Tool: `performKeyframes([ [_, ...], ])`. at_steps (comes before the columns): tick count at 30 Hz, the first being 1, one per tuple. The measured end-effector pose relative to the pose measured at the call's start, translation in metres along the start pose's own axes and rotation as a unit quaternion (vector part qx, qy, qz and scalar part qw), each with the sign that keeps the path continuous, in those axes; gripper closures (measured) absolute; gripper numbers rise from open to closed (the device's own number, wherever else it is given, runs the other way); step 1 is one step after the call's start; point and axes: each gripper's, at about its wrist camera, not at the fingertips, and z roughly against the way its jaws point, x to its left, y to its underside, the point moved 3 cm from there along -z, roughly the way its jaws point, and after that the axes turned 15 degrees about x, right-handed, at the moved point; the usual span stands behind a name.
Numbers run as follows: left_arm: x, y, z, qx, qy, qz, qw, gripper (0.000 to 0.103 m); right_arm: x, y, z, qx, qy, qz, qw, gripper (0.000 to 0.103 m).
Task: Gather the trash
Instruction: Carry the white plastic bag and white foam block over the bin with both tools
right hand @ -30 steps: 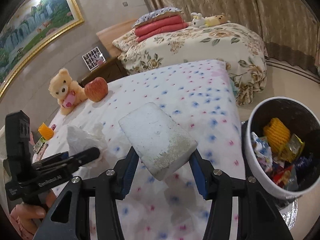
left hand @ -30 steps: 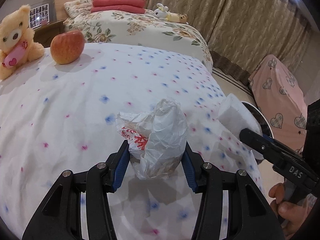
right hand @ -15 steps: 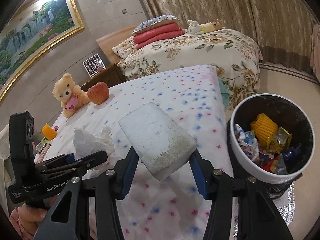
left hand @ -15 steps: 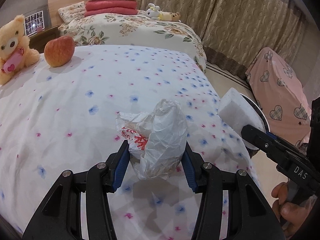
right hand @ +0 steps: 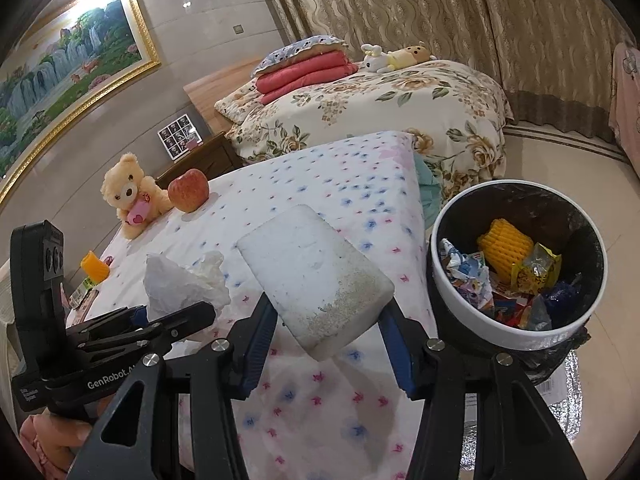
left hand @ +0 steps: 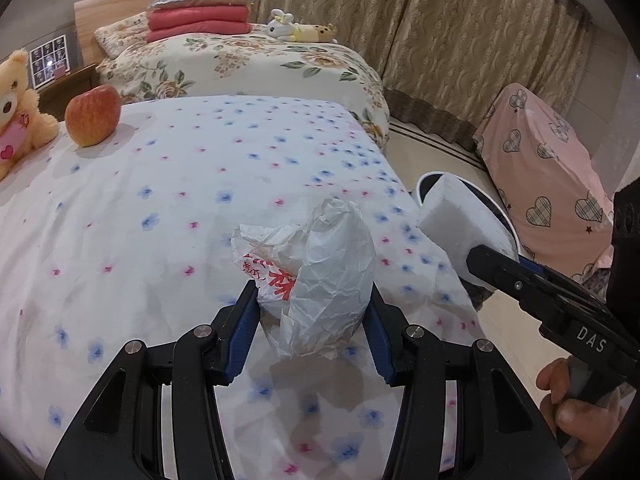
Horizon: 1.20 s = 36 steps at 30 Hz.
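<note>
My left gripper [left hand: 310,330] is shut on a crumpled white plastic bag [left hand: 316,276] with red print, held above the flowered bedsheet [left hand: 160,220]. In the right wrist view the same bag [right hand: 180,284] shows at the left, with the left gripper [right hand: 176,320] around it. My right gripper [right hand: 326,336] is shut on a white foam block [right hand: 312,276], lifted over the bed's corner. That block [left hand: 460,224] also appears at the right of the left wrist view. A white bin [right hand: 516,272] with a black liner and several wrappers stands on the floor right of the bed.
An apple [left hand: 93,114] and a teddy bear [left hand: 16,108] sit at the bed's far left. An orange item [right hand: 94,266] lies near the left edge. A second bed [right hand: 380,108] with red blankets is behind. A pink heart-patterned cover [left hand: 548,184] stands right. A hand [left hand: 576,400] holds the right gripper.
Both grippers have shifted toward the bed's right edge with their loads. The bin now looks larger and closer in the right wrist view. The grips are unchanged.
</note>
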Motion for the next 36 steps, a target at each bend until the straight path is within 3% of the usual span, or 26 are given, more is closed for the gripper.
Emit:
performKeyframes([
  [36, -0.096, -0.031, -0.026, 0.019, 0.033, -0.088, 0.9954, 0.054, -0.084, 0.010, 0.038, -0.022, 0.030, -0.065, 0.997, 0.050],
])
